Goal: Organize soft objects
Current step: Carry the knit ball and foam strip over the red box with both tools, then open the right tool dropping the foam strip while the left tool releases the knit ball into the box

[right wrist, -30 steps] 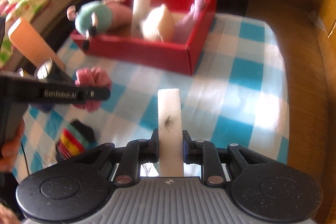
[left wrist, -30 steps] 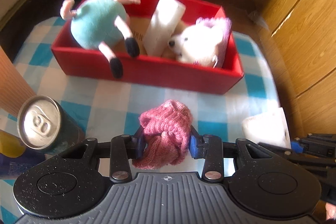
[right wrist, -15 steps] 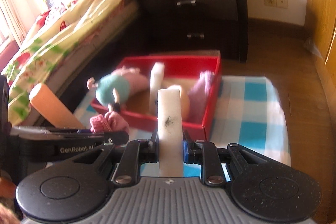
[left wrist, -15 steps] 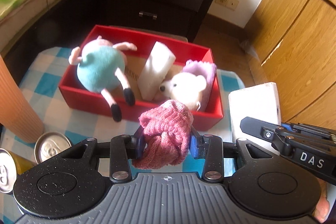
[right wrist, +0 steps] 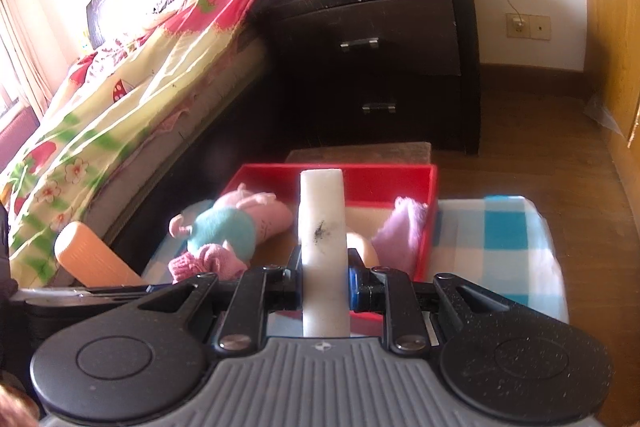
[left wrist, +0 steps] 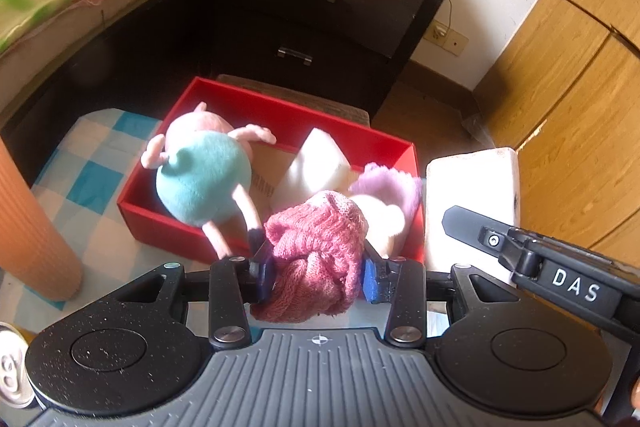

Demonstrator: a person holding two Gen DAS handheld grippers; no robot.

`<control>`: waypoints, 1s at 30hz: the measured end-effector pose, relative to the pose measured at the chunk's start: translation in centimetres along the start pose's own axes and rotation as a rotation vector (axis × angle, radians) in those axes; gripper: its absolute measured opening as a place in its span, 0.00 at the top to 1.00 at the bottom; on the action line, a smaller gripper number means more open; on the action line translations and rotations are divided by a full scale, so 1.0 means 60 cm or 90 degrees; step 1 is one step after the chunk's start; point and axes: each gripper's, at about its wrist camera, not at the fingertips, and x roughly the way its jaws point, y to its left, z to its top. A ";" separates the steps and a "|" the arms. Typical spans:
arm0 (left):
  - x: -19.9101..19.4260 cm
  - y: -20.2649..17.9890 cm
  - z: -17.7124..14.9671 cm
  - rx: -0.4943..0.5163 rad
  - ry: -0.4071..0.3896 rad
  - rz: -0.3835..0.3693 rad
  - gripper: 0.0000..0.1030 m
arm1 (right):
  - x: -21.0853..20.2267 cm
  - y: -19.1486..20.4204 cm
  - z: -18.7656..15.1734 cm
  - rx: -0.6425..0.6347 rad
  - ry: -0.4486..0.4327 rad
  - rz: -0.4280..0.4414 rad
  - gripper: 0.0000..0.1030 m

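My left gripper (left wrist: 316, 277) is shut on a bunched pink knit piece (left wrist: 316, 259), held above the near wall of the red box (left wrist: 160, 231). Inside the box lie a plush pig in a teal dress (left wrist: 204, 179), a white foam block (left wrist: 316, 167), a white plush toy (left wrist: 384, 223) and a lilac cloth (left wrist: 388, 179). My right gripper (right wrist: 323, 283) is shut on an upright white foam slab (right wrist: 322, 227) with a dark smudge. That same slab (left wrist: 472, 183) shows in the left wrist view, just right of the box. The box (right wrist: 424, 195) lies ahead and below.
An orange ribbed cylinder (left wrist: 28, 227) stands at the left on the blue-and-white checked cloth (left wrist: 92, 163), with a drinks can (left wrist: 10, 371) near it. A dark nightstand (right wrist: 384, 59) and a bed (right wrist: 100, 107) lie behind the box, wooden cupboards (left wrist: 580, 87) to the right.
Both grippers have risen with their loads and tilted up, so the box now sits lower and smaller and the nightstand and bed have come into view. The white slab moved beside the box's right end.
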 end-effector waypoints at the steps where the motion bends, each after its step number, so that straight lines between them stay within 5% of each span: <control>1: 0.003 0.002 0.004 -0.004 -0.001 -0.002 0.59 | 0.005 0.001 0.003 -0.002 -0.003 -0.001 1.00; 19: 0.089 0.006 0.053 -0.016 -0.036 0.026 0.53 | 0.118 -0.044 0.030 0.036 -0.039 -0.018 0.99; 22: 0.089 0.009 0.054 -0.014 -0.046 0.036 0.37 | 0.130 -0.054 0.029 0.055 -0.042 -0.016 0.77; 30: 0.054 0.009 0.056 -0.021 -0.075 0.032 0.26 | 0.113 -0.055 0.033 0.049 -0.054 -0.017 0.65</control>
